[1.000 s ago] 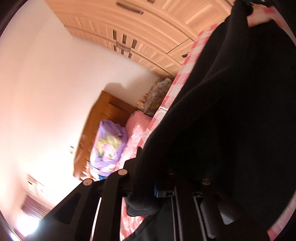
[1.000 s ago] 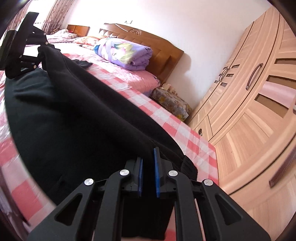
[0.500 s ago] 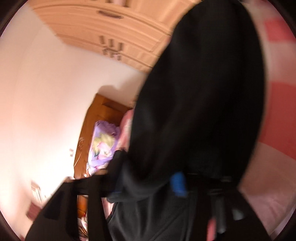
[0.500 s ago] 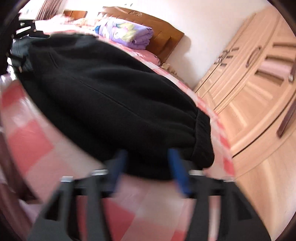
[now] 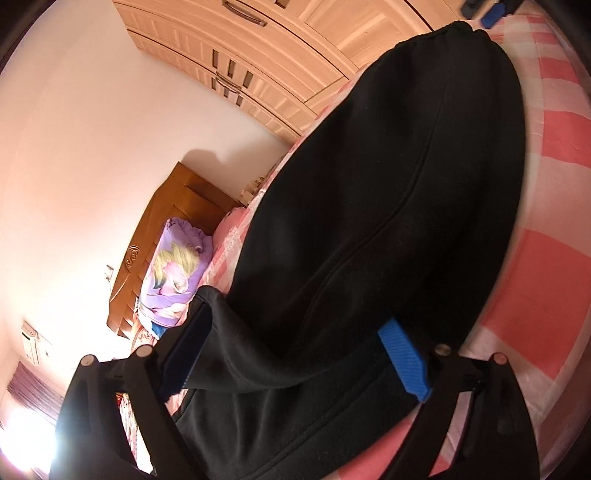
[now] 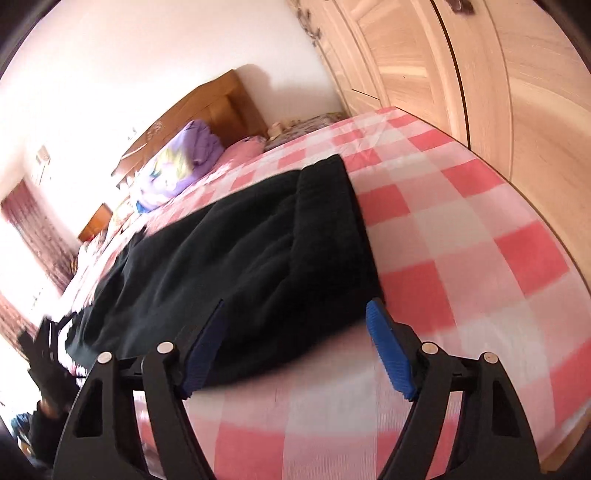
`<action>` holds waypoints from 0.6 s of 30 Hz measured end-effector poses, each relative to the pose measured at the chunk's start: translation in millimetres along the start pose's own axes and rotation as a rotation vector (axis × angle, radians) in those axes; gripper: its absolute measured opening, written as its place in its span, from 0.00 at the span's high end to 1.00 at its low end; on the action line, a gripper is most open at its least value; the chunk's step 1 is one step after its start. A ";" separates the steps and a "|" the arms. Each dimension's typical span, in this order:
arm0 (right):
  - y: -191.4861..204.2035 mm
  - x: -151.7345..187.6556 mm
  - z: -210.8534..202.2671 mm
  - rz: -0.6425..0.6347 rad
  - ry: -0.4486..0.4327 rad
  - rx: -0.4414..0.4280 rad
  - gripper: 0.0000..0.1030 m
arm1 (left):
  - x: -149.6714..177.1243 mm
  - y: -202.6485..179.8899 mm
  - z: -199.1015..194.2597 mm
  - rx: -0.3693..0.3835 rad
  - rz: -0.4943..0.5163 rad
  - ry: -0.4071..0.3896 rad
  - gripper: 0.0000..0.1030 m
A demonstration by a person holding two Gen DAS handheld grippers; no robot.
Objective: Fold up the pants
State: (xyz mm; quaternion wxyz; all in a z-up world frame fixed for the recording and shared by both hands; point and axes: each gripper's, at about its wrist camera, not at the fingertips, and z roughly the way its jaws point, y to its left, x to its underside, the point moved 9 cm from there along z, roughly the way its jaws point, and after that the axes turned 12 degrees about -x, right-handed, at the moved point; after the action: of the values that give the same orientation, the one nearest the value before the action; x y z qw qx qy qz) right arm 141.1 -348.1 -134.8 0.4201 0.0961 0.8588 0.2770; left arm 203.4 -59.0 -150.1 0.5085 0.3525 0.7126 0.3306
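Black pants (image 5: 369, 184) lie folded lengthwise on the pink checked bed sheet (image 5: 546, 258). My left gripper (image 5: 295, 354) is at one end of them with its jaws opening. Cloth lies between the blue pads and a loose fold rests against the left one, but nothing is pinched. At the far end, the right gripper's blue pads (image 5: 491, 14) show beyond the waistband. In the right wrist view the pants (image 6: 240, 258) stretch away. My right gripper (image 6: 295, 347) straddles their near edge, jaws wide and closing slightly, its pads clear of the cloth.
A light wooden wardrobe (image 6: 480, 74) runs along the bed's right side. A wooden headboard (image 6: 207, 107) and a purple quilt (image 6: 184, 166) are at the far end. Bare checked sheet (image 6: 461, 221) lies right of the pants. The left gripper (image 6: 44, 347) shows at the far left.
Both grippers were shut on the pants and have let go. The pants dropped flat onto the bed. My right gripper rolled and drew back from the cloth.
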 end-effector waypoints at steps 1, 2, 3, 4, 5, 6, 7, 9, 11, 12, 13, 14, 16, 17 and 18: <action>-5.2 -6.8 3.2 0.031 -0.008 -0.004 0.27 | 6.0 -4.0 -11.1 0.006 0.005 0.001 0.19; -7.5 -10.7 7.3 0.047 -0.008 0.005 0.28 | 5.7 -5.0 -12.6 0.011 0.010 0.000 0.21; -12.8 -13.6 9.2 0.061 -0.005 0.014 0.30 | 8.9 -8.8 -21.5 0.018 0.013 -0.001 0.23; -17.5 -14.8 11.4 0.078 0.002 0.016 0.33 | 10.0 -11.3 -21.7 0.037 0.012 0.002 0.33; -21.7 -15.5 14.3 0.088 0.010 0.003 0.48 | 11.4 -12.9 -20.8 0.059 0.007 0.008 0.51; -22.4 -16.0 15.3 0.087 0.014 0.008 0.55 | 13.9 -15.6 -19.1 0.090 -0.003 0.022 0.62; -21.4 -16.0 13.4 0.076 0.013 0.013 0.56 | 15.0 -17.1 -16.9 0.101 -0.009 0.030 0.74; -13.0 -18.4 6.7 0.028 -0.003 0.024 0.60 | 16.6 -19.8 -16.5 0.118 -0.015 0.031 0.83; -3.5 -24.4 -1.7 -0.001 -0.029 0.017 0.65 | 15.7 -14.6 -20.9 0.110 -0.040 0.016 0.88; 3.4 -27.2 -7.4 -0.016 -0.040 0.010 0.71 | 14.2 -10.1 -22.2 0.106 -0.057 0.010 0.88; 8.5 -30.2 -13.8 -0.023 -0.056 0.009 0.80 | 12.1 -3.3 -23.3 0.104 -0.080 0.002 0.89; 11.6 -32.5 -17.0 -0.018 -0.061 -0.007 0.91 | 10.5 3.3 -24.0 0.094 -0.095 -0.001 0.90; 17.6 -34.1 -23.4 -0.007 -0.064 -0.039 0.91 | 9.3 10.8 -27.2 0.093 -0.107 -0.005 0.91; 18.9 -30.9 -25.9 -0.016 -0.057 -0.032 0.91 | 8.5 14.5 -29.5 0.084 -0.106 -0.008 0.91; 17.6 -27.3 -26.4 -0.021 -0.049 -0.023 0.91 | 8.0 16.9 -31.8 0.080 -0.106 -0.012 0.91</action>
State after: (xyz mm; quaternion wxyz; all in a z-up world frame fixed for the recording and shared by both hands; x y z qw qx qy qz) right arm 136.6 -354.8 -93.7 0.4452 0.0892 0.8458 0.2800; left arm 173.9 -46.9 -131.7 0.5152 0.3362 0.7398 0.2725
